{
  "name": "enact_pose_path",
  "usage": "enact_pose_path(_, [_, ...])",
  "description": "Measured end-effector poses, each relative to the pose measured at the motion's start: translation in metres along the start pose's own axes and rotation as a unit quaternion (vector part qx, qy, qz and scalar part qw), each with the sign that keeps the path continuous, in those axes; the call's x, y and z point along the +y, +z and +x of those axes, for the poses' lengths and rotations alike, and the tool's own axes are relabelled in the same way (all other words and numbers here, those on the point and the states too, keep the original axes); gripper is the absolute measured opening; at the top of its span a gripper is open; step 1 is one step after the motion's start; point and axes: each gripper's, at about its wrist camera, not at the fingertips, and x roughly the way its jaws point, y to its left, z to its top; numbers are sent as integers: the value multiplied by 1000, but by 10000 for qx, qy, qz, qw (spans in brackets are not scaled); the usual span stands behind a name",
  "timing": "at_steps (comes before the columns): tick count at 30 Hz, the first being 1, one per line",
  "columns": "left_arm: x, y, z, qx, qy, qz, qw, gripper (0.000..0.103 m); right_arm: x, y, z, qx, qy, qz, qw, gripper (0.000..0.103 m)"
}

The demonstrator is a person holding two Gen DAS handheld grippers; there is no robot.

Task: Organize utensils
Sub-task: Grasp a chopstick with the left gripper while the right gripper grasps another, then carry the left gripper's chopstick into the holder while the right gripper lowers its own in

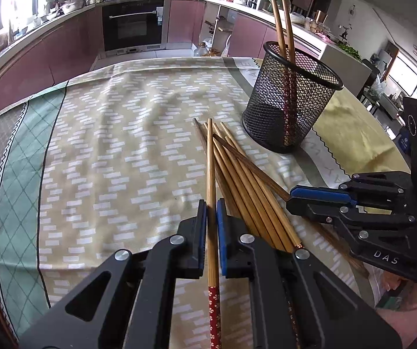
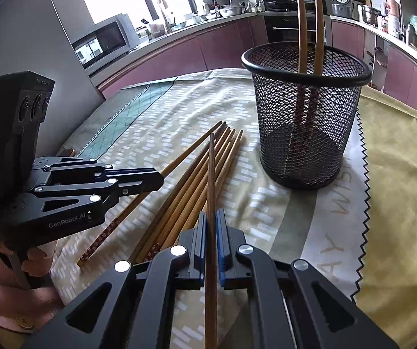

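Several wooden chopsticks [image 1: 246,180] lie in a loose bundle on the patterned tablecloth [image 1: 106,145]. My left gripper [image 1: 211,203] is shut on one light chopstick with a red flowered end [image 1: 210,168]. In the right wrist view my right gripper [image 2: 211,215] is shut on a darker chopstick [image 2: 211,174] that points forward over the bundle [image 2: 196,192]. Each gripper shows in the other's view: the right gripper [image 1: 292,196] at the right, the left gripper [image 2: 160,178] at the left. A black mesh cup [image 1: 289,99] [image 2: 304,116] stands upright beyond the bundle, with two chopsticks [image 1: 281,14] in it.
A yellow cloth [image 2: 397,174] covers the table right of the cup. A hand in a pink sleeve [image 2: 10,285] holds the left gripper. Beyond the far table edge run kitchen cabinets and an oven [image 1: 134,24].
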Motion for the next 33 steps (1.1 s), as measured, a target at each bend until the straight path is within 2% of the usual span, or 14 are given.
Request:
enact_pose_path(7, [2,1,8,165,-51,85,9998,8,1,2,7,193,-129,-128,9996,8])
enact_pose_path(15, [4,14,18,239,-96,163,9995,10,2,8,11,176,-74,-143,9997,7])
enact_pose_path(21, [3,18,11,108,-98,97,9998,8,-1,8,-12,-168,64,-100,9998,6])
enact_pose_path(33, [-6,36,-51,-579,-568,217,9965,8,-11,12,-67,-972,276,41,9949,6])
